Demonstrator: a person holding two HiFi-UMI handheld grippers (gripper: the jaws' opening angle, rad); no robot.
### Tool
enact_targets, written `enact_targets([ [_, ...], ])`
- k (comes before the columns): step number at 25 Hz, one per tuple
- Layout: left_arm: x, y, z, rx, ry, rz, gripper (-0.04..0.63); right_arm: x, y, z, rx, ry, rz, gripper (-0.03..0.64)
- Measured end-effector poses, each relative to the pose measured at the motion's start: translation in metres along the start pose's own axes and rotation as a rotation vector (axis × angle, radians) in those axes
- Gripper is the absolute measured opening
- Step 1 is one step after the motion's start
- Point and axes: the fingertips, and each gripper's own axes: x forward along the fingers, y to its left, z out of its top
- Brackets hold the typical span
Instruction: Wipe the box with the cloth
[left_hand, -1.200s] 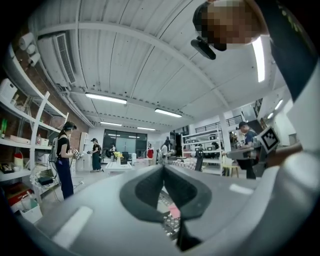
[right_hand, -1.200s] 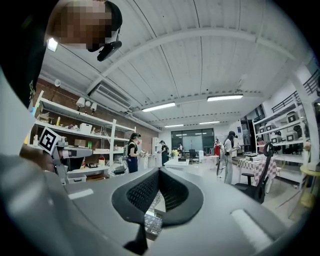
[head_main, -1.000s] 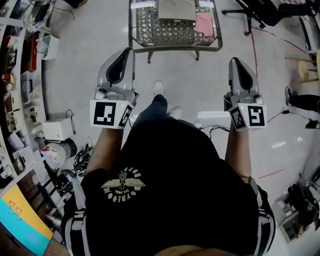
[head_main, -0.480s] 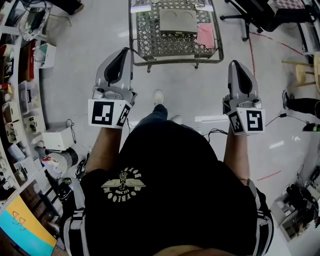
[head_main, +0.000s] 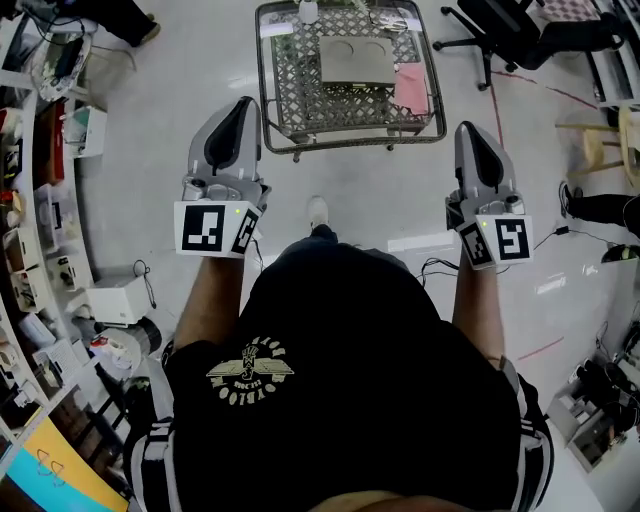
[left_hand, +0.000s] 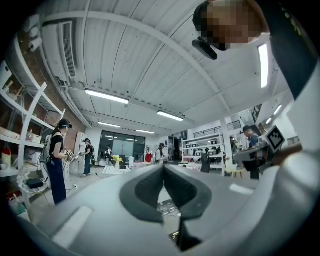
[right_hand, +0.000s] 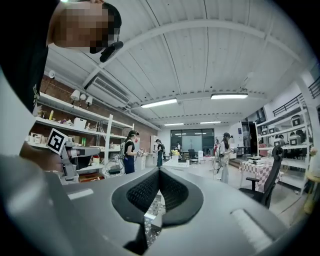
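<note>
Table (head_main: 290, 100) drawn nearer | left gripper (head_main: 243, 102), right gripper (head_main: 467, 127) both pressed together, empty | I judge cloth (head_main: 410, 88) nearest right, beside box (head_main: 356, 60)

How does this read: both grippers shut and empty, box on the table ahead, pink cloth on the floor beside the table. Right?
Not quite. The pink cloth lies on the table, just right of the box, not on the floor; the head view shows it. The left gripper and right gripper are indeed shut and empty.
</note>
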Motion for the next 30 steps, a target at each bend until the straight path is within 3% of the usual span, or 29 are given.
enact_targets([
  [7,0.006,0.024,0.005,-0.017,-0.038,-0.026,0.0,0.006,0.006,0.011,-0.086,0.03,-0.054,0.006],
  [17,0.019,0.023,-0.004,-0.032,-0.015,-0.078,0.0,0.008,0.004,0.009,-0.075,0.047,-0.077,0.008],
  [25,0.04,0.033,-0.009,-0.013,-0.008,-0.066,0.0,0.029,-0.019,-0.001,-0.055,0.047,-0.082,0.008],
  [30,0.059,0.033,-0.025,-0.04,0.017,-0.077,0.0,0.045,-0.038,-0.009,-0.04,0.048,-0.095,0.008],
])
